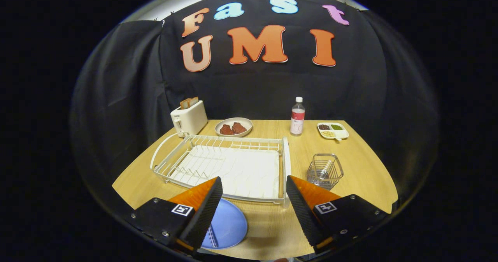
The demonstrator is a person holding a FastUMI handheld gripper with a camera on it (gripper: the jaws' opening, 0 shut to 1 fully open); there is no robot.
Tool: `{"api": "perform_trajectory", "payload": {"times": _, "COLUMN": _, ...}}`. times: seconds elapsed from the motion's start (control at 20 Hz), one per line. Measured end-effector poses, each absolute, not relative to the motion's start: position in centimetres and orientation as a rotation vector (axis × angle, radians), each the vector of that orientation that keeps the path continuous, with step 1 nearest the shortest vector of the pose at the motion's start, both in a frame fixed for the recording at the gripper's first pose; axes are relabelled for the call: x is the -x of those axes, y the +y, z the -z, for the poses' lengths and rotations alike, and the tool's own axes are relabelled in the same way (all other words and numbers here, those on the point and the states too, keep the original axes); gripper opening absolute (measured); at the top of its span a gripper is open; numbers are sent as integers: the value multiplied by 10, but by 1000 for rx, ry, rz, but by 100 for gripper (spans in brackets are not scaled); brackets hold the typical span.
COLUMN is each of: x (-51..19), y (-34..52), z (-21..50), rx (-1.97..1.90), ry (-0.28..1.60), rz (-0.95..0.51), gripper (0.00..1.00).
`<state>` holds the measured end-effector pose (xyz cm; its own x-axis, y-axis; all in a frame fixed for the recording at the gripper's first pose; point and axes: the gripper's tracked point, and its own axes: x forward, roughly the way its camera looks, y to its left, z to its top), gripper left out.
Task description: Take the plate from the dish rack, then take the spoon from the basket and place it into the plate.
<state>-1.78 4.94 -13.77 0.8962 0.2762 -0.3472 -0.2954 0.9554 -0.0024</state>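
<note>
Toaster (pixel 189 119) with bread in its slots sits far beyond the fingers on the left, at the back corner of the table (pixel 362 157). Just ahead of the fingers lies the dish rack (pixel 225 163), its wires bare. Close under the left finger rests the plate (pixel 227 225), flat on the wood, partly hidden by that finger, so the first half of the task looks done. Beyond the rack stands a bowl (pixel 234 126) holding two dark pieces of food, then a bottle (pixel 297 117), then a small divided dish (pixel 333 131).

The gripper (pixel 255 205) hangs wide apart, holding nothing, with bare table between the fingers. Ahead of the right finger and beside the rack's right end stands the wire basket (pixel 325 171), and the spoon (pixel 326 169) leans inside it, handle up.

What remains, by my judgement, is the spoon. The risk is the basket itself: it looks light, and a finger catching its rim or wires could tip or drag it along. The slim handle may also slip or swing if pinched off-centre, and then the spoon could land beside the plate rather than in it.
</note>
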Motion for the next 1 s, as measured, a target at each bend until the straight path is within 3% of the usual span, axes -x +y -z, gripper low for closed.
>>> {"api": "perform_trajectory", "payload": {"times": 0.65, "x": -22, "y": 6, "z": 46, "rx": 41, "ry": 175, "rz": -162, "gripper": 98}}
{"api": "perform_trajectory", "payload": {"times": 1.0, "x": -16, "y": 2, "z": 48, "rx": 7, "ry": 170, "rz": -129, "gripper": 98}}
